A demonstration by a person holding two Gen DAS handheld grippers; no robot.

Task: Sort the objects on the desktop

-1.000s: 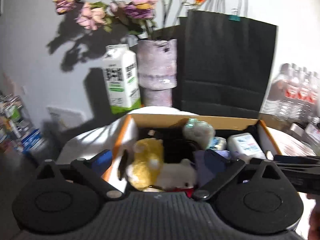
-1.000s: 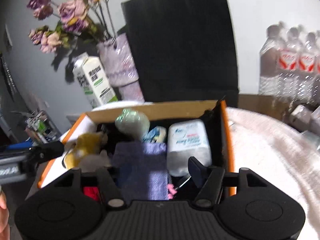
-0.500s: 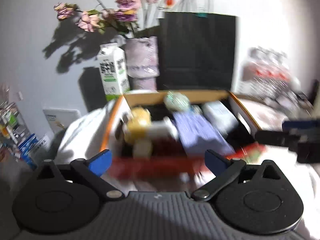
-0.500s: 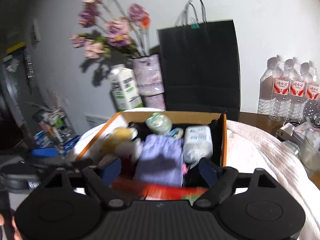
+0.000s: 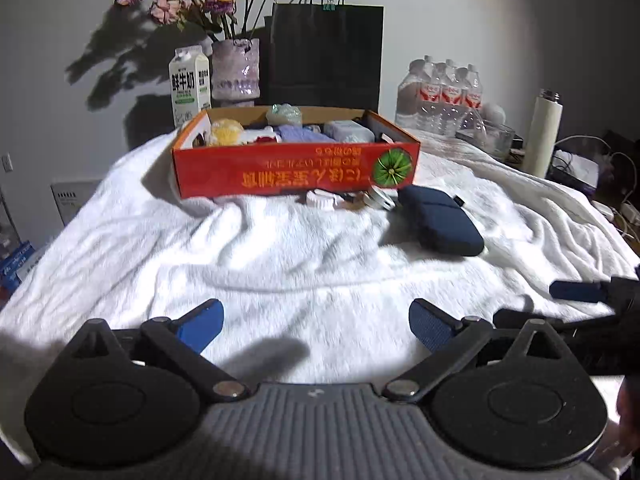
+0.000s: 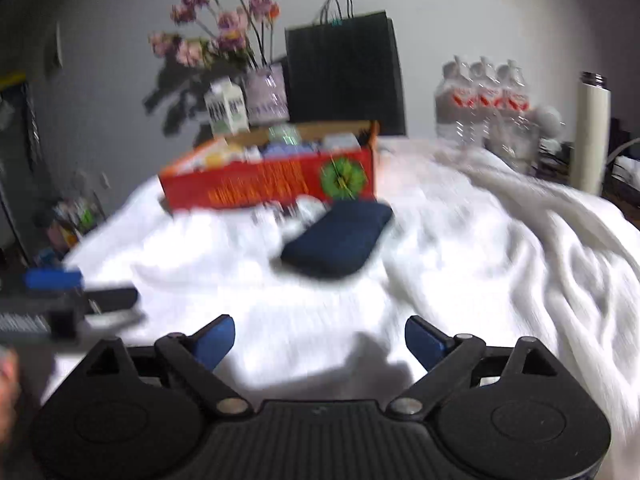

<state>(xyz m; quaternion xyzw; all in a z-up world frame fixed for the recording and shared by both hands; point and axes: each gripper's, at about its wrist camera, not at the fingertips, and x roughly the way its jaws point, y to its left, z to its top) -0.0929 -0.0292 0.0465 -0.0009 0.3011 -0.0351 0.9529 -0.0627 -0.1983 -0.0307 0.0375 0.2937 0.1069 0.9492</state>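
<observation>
A red cardboard box [image 5: 296, 166] [image 6: 276, 182] sits on a white blanket [image 5: 280, 256] and holds a yellow plush toy [image 5: 225, 133], a purple cloth [image 5: 298, 134], a white packet [image 5: 348, 131] and a crinkled green-white ball [image 5: 285, 113]. A dark blue pouch [image 5: 440, 220] [image 6: 338, 238] lies in front of the box's right end, beside small white and silver items [image 5: 344, 199]. My left gripper [image 5: 316, 326] is open and empty, low over the blanket. My right gripper [image 6: 320, 340] is open and empty; it also shows at the left wrist view's right edge [image 5: 588, 300].
Behind the box stand a milk carton [image 5: 189, 82], a vase of dried flowers [image 5: 235, 68] and a black paper bag [image 5: 326, 56]. At the right are water bottles [image 5: 444, 96], a glass [image 5: 494, 140], a white flask [image 5: 545, 132] and cables [image 5: 616, 176].
Both grippers have pulled back from over the box to the near part of the blanket. The whole box and the blue pouch have come into view.
</observation>
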